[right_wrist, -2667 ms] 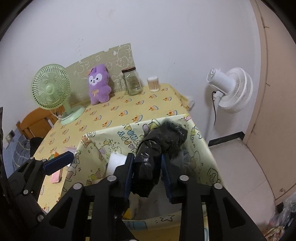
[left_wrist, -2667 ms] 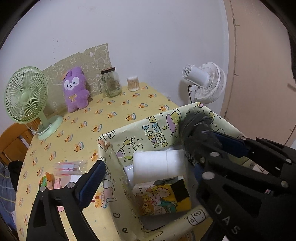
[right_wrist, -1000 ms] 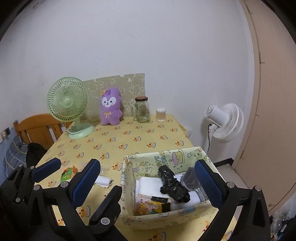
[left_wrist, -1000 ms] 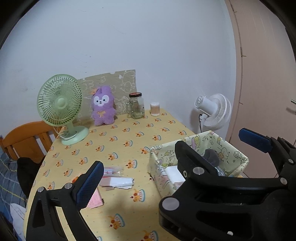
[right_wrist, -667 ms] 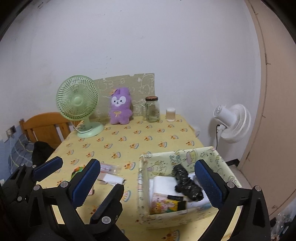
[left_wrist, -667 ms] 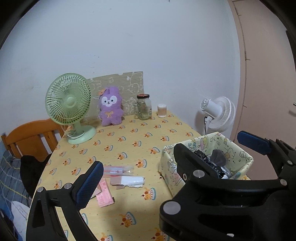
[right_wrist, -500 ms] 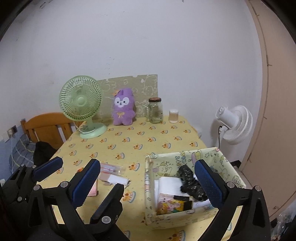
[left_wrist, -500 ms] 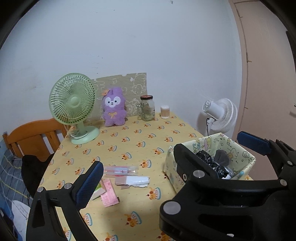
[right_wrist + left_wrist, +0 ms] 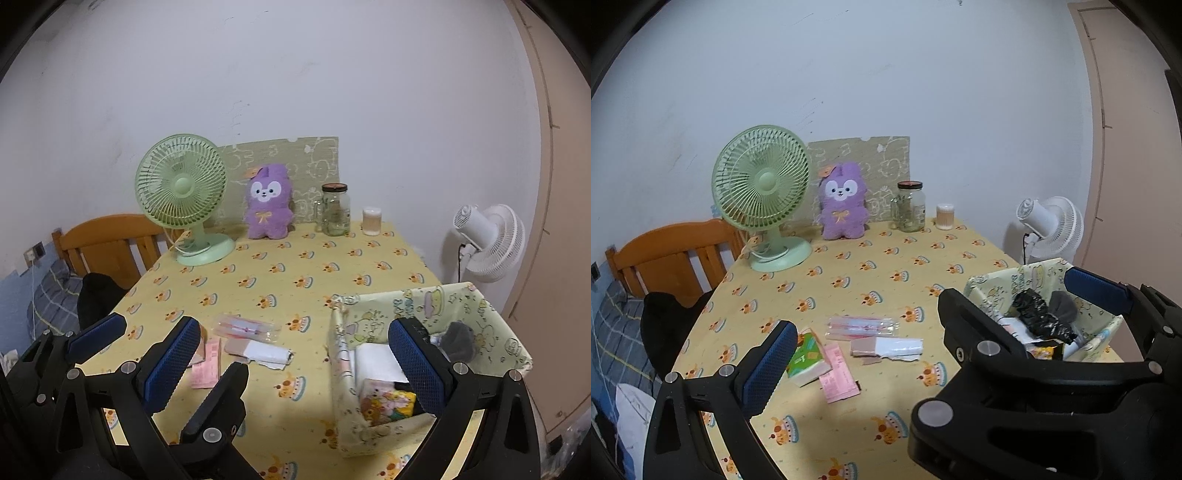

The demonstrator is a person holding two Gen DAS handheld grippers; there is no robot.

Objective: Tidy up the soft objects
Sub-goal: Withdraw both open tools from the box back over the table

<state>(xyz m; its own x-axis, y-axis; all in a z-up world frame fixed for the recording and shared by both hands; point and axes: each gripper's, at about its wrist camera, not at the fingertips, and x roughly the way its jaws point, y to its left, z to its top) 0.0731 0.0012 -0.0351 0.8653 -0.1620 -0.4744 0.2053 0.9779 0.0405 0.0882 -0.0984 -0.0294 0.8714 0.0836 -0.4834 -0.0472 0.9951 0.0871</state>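
Note:
A cartoon-printed fabric box (image 9: 373, 317) (image 9: 1104, 328) stands at the table's right front. Inside lie a black crinkled bag (image 9: 1039, 317), a white roll (image 9: 373, 360) and a cartoon tissue pack (image 9: 388, 402). A green tissue pack (image 9: 807, 356), pink packets (image 9: 838, 376) (image 9: 207, 363), a clear packet (image 9: 862, 326) (image 9: 245, 326) and a white wrapper (image 9: 886, 347) (image 9: 258, 352) lie on the yellow cloth. My left gripper (image 9: 934, 328) and right gripper (image 9: 295, 363) are open and empty, held above the table's near side. A purple plush (image 9: 844, 201) (image 9: 267, 201) sits at the back.
A green desk fan (image 9: 762, 192) (image 9: 183, 195), a glass jar (image 9: 910, 206) (image 9: 335, 209) and a small cotton-swab tub (image 9: 945, 217) (image 9: 371, 220) stand along the back wall. A wooden chair (image 9: 670, 254) is at the left. A white floor fan (image 9: 1051, 229) (image 9: 487, 240) stands right of the table.
My right gripper has opened and left the black bag in the box. Both grippers have pulled back and up from the box, so more of the table shows.

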